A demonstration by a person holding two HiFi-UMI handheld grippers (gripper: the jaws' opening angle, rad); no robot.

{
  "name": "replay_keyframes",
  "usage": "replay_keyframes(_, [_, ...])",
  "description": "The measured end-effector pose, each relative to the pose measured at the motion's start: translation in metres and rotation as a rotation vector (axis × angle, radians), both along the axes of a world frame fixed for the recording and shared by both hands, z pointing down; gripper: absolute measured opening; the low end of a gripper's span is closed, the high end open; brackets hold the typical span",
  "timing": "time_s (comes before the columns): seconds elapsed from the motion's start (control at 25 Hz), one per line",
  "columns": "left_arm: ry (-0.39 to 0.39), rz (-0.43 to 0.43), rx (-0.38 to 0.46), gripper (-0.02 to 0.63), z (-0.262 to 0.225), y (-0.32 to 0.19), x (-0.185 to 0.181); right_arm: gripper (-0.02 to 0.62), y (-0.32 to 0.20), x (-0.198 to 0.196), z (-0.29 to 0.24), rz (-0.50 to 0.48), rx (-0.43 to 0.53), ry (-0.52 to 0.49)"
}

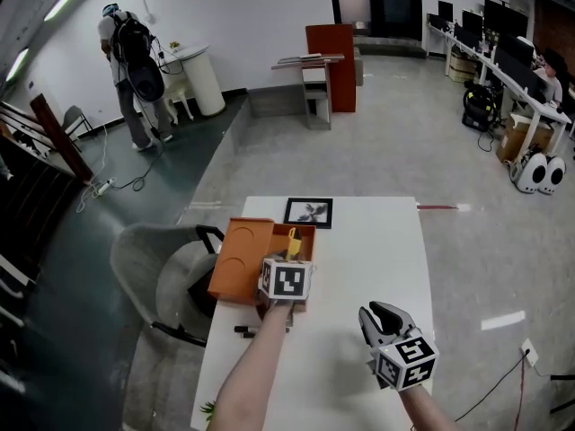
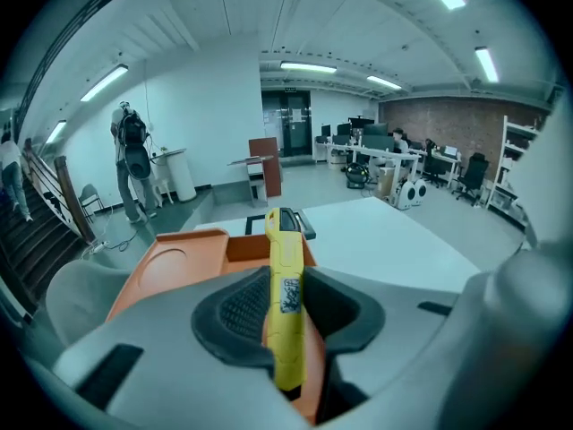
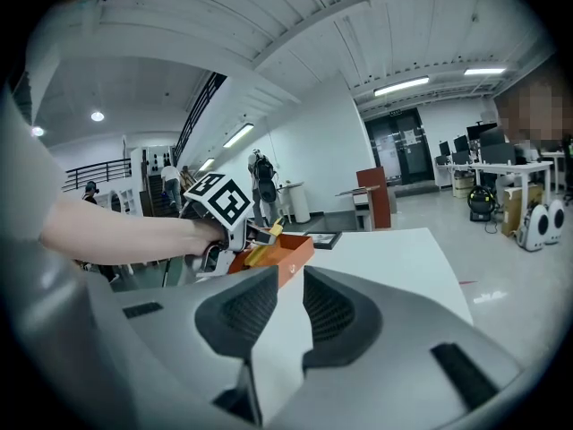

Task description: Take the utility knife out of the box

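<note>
My left gripper (image 1: 291,259) is shut on a yellow utility knife (image 2: 285,285), which stands up between its pads and tilts away from me. It hangs just above the open orange box (image 1: 241,260) on the left half of the white table (image 1: 373,250). In the head view the knife (image 1: 293,240) pokes up over the box's far edge. In the left gripper view the box (image 2: 170,262) lies right below the jaws. My right gripper (image 1: 381,316) rests at the near right of the table, open, with nothing between its pads (image 3: 242,316). It looks toward the box (image 3: 291,256).
A black-framed picture (image 1: 308,212) lies flat behind the box. A black pen (image 1: 247,331) lies near the table's left edge. A grey chair (image 1: 157,277) stands close against the table's left side. A person (image 1: 133,61) stands far off at the back left.
</note>
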State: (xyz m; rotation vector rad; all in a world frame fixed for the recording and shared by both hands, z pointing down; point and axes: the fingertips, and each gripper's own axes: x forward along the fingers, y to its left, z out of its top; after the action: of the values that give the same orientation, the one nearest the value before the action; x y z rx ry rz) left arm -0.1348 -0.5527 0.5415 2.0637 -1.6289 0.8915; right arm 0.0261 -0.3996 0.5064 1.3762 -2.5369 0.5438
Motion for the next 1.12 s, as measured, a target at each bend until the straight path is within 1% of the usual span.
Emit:
replay_keyframes(0.28, [-0.006, 0.032, 0.104, 0.112, -0.041, 0.013, 0.012, 0.071, 0.004, 0.000, -0.012, 0.001, 0.025, -0.008])
replay_keyframes(0.44, [0.014, 0.037, 0.146, 0.112, -0.061, 0.025, 0.018, 0.071, 0.007, 0.003, -0.022, 0.005, 0.044, -0.014])
replay_keyframes(0.76, [0.062, 0.054, 0.218, 0.112, -0.098, 0.056, 0.030, 0.071, 0.015, 0.010, -0.041, 0.012, 0.082, -0.019])
replay_keyframes(1.12, [0.113, 0.051, 0.258, 0.112, -0.115, 0.102, 0.035, 0.071, 0.028, 0.015, -0.062, 0.022, 0.127, -0.020])
